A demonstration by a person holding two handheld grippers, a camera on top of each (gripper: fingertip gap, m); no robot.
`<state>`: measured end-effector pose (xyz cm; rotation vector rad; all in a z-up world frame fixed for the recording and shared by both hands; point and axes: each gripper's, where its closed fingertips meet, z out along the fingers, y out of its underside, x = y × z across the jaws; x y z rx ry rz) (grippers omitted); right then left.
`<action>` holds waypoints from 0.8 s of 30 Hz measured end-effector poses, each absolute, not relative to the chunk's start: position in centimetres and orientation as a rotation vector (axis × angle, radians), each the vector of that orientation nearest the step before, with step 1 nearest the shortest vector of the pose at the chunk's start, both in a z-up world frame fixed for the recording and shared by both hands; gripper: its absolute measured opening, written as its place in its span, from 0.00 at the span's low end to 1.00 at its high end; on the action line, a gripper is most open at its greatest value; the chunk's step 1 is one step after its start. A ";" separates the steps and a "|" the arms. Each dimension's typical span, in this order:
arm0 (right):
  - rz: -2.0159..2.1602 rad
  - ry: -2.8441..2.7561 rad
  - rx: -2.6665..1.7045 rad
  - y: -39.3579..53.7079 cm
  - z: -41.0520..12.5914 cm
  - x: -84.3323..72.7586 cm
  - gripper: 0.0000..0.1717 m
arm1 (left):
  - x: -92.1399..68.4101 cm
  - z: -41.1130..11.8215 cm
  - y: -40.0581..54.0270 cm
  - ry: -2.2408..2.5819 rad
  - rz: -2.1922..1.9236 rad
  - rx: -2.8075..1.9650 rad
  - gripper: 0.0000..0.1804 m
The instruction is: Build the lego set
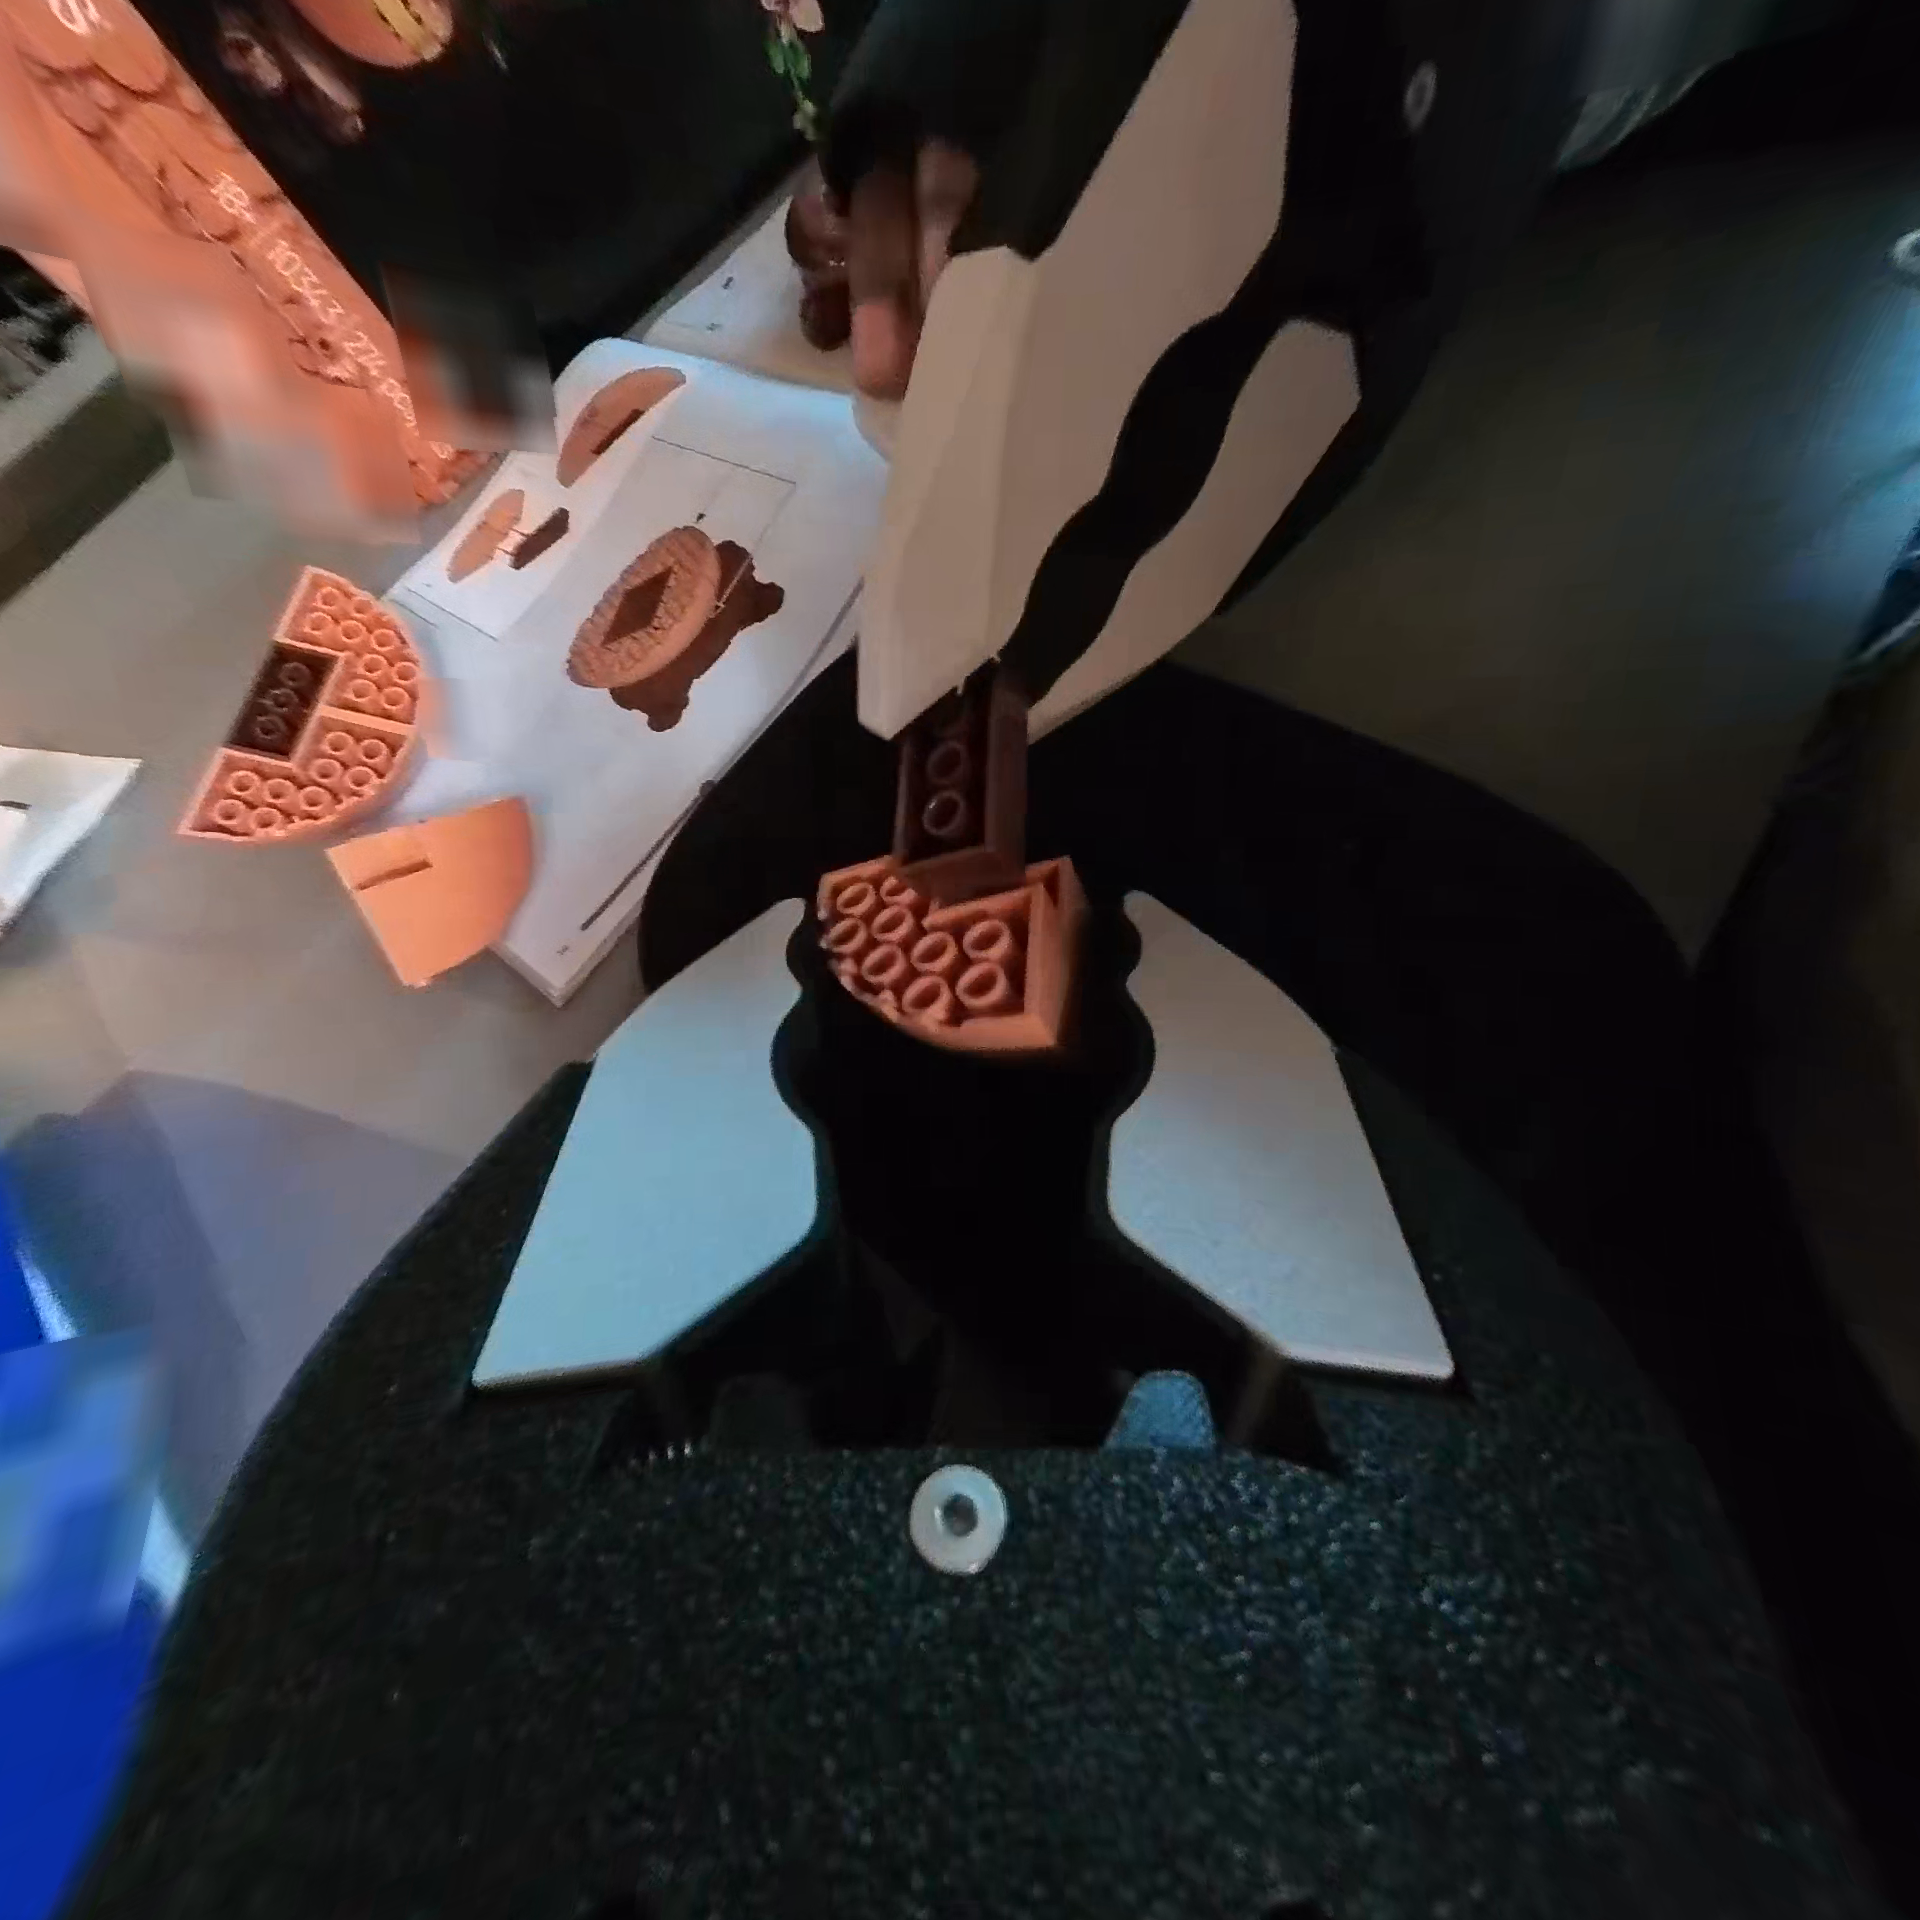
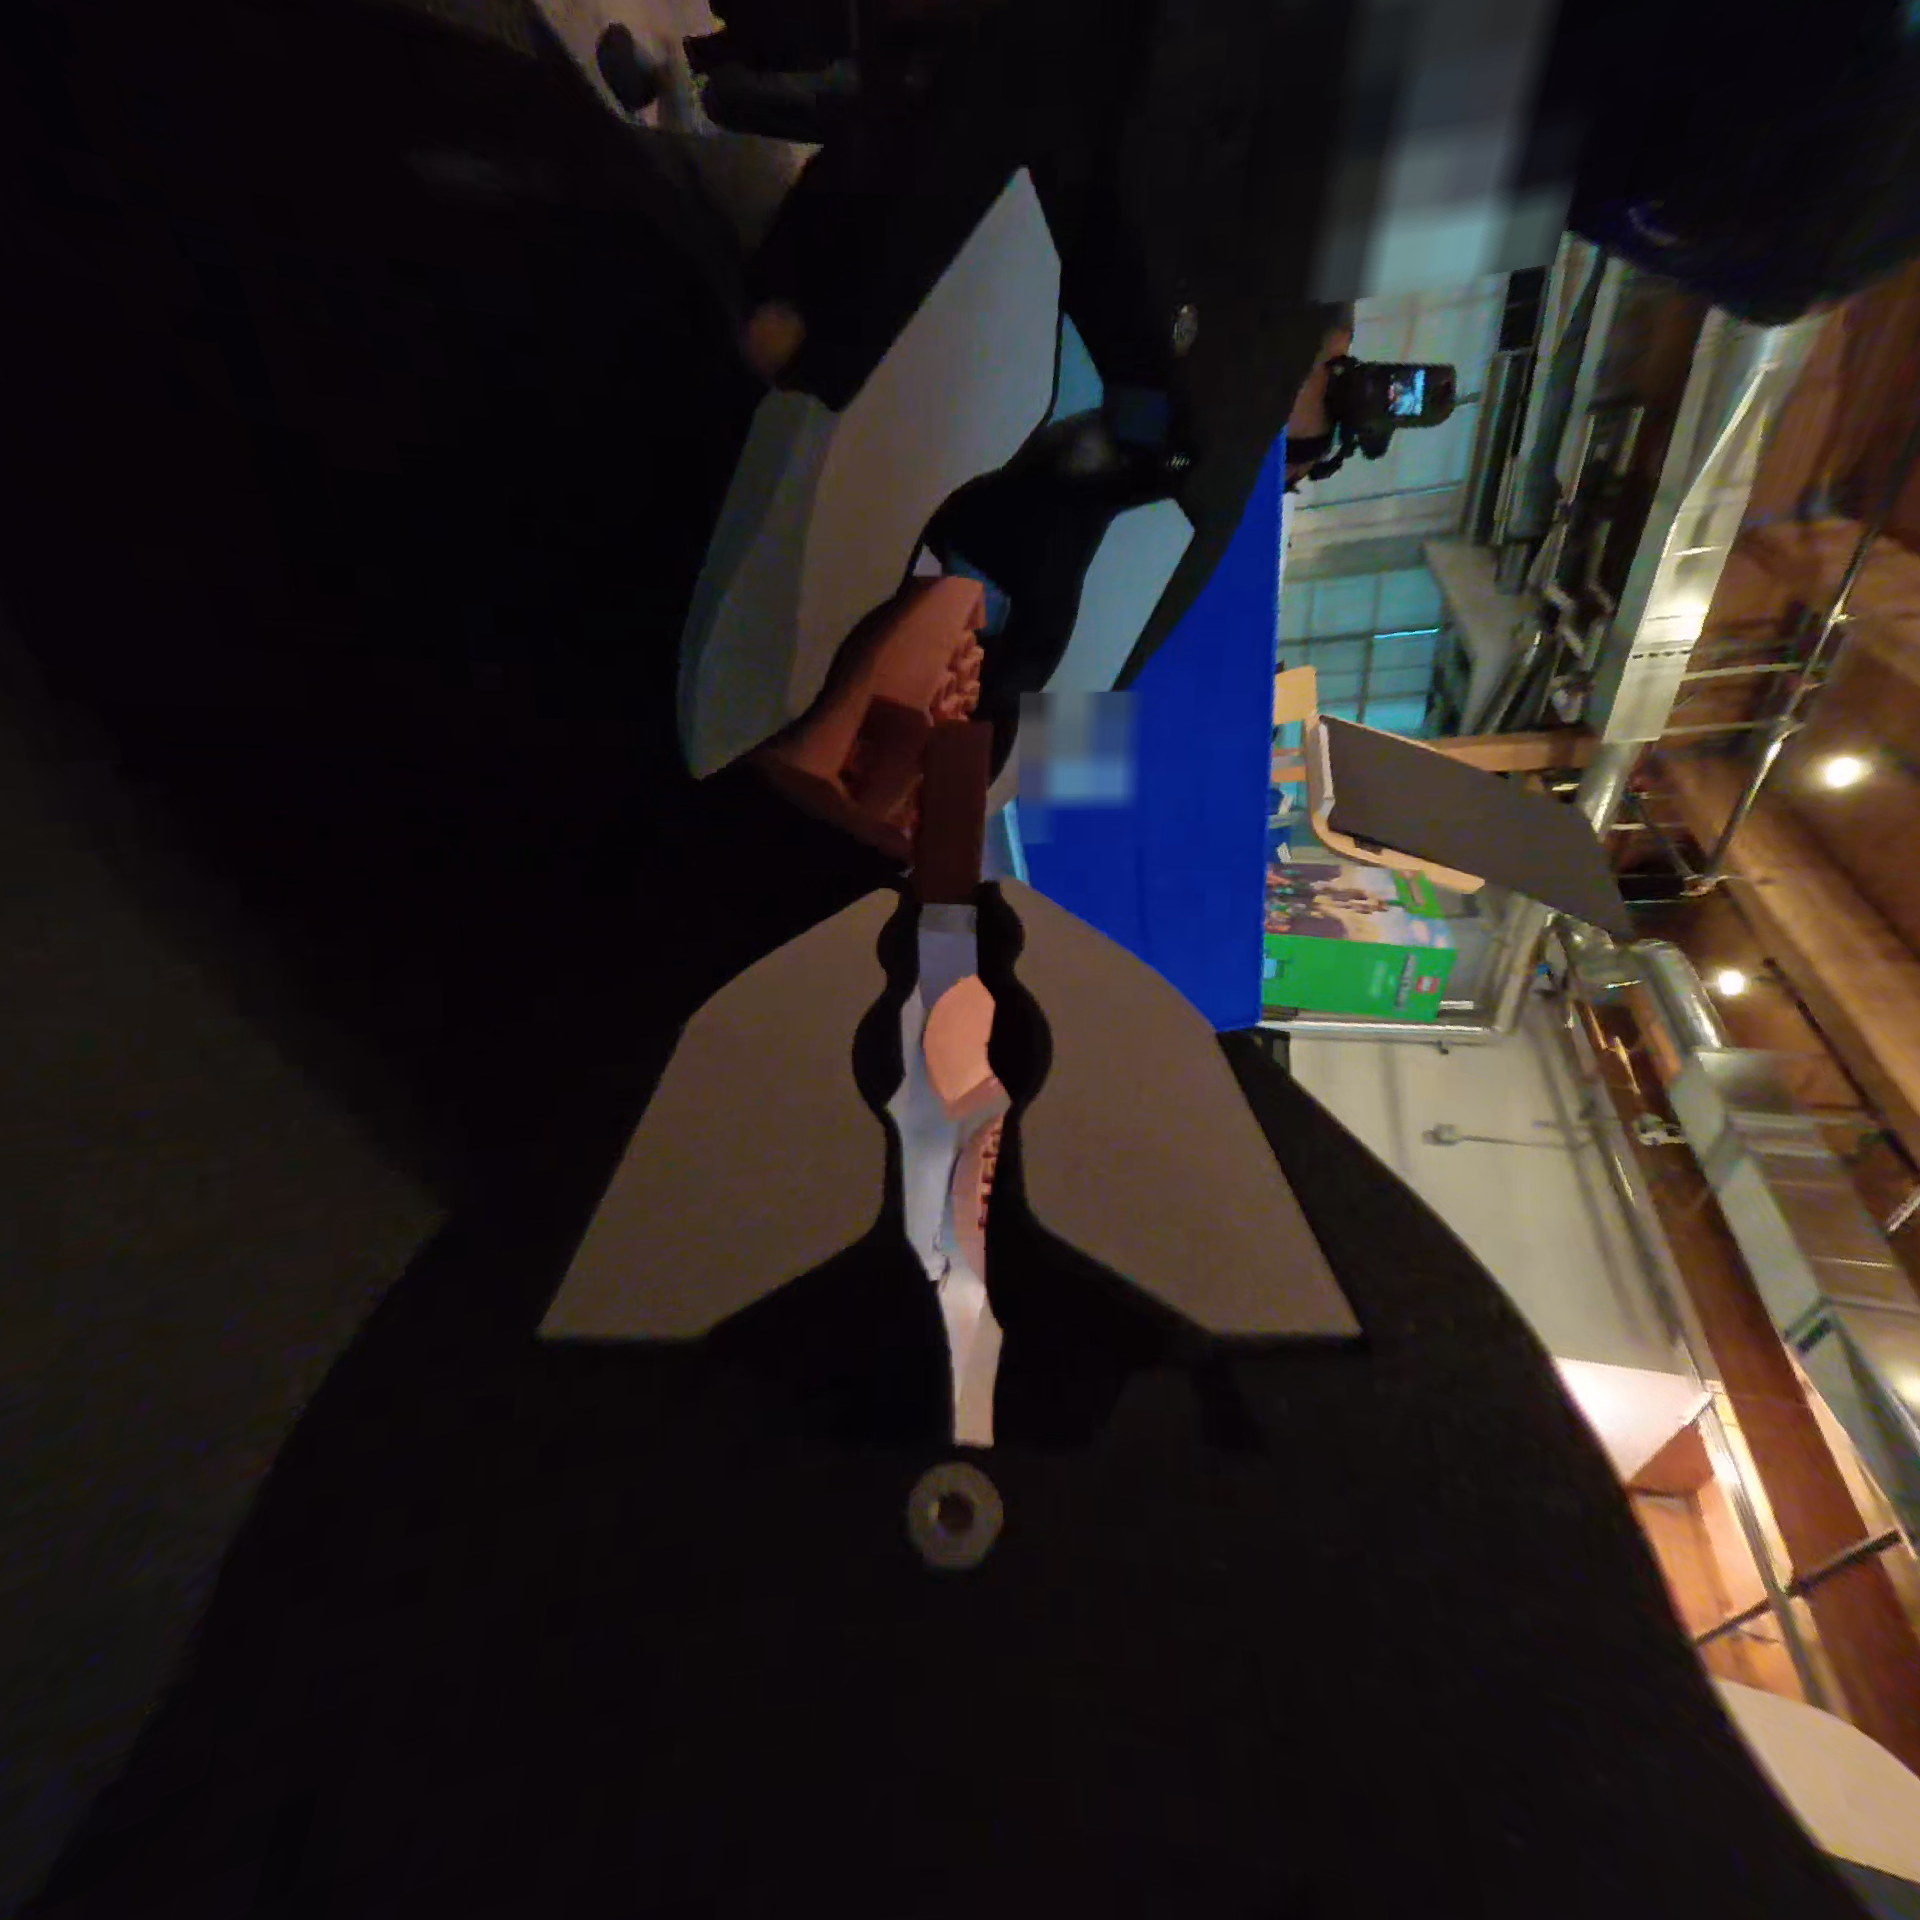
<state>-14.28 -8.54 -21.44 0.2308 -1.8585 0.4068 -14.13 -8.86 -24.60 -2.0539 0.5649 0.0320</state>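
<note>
Right, my left tongs [image 1: 961, 966] pinch a tan quarter-round brick [image 1: 951, 956] above the surface [image 1: 208, 966], while my right tongs [image 2: 951, 899] clamp a dark brown brick [image 1: 961, 790], its end touching the tan one.

Both views are dim, with heavy wide-angle bending toward the edges. In the left wrist view a cool light falls on the pale surface [image 1: 156, 935] and the open booklet [image 1: 644, 644], while the box [image 1: 156, 260] at upper left is smeared by motion blur, and the lower left corner is blurred too. The right wrist view is mostly black shadow on its left half; warm ceiling lamps [image 2: 1841, 771] glare at right, and the near parts sit soft and out of focus.
</note>
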 end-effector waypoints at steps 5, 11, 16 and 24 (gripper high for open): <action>0.445 -1.839 0.243 -8.8 -21.3 -13.8 0.06 | -14.3 -24.6 -8.9 0.531 0.069 -2.064 0.29; 0.367 -1.798 0.281 -8.9 -20.6 -13.5 0.06 | -14.1 -24.9 -9.0 0.507 0.038 -2.091 0.26; 0.277 -1.806 0.306 -9.1 -21.8 -13.7 0.06 | -14.2 -25.1 -9.0 0.432 -0.013 -2.132 0.27; 0.190 -1.781 0.398 -9.6 -22.1 -13.9 0.06 | -14.2 -25.0 -9.1 0.442 0.033 -2.116 0.28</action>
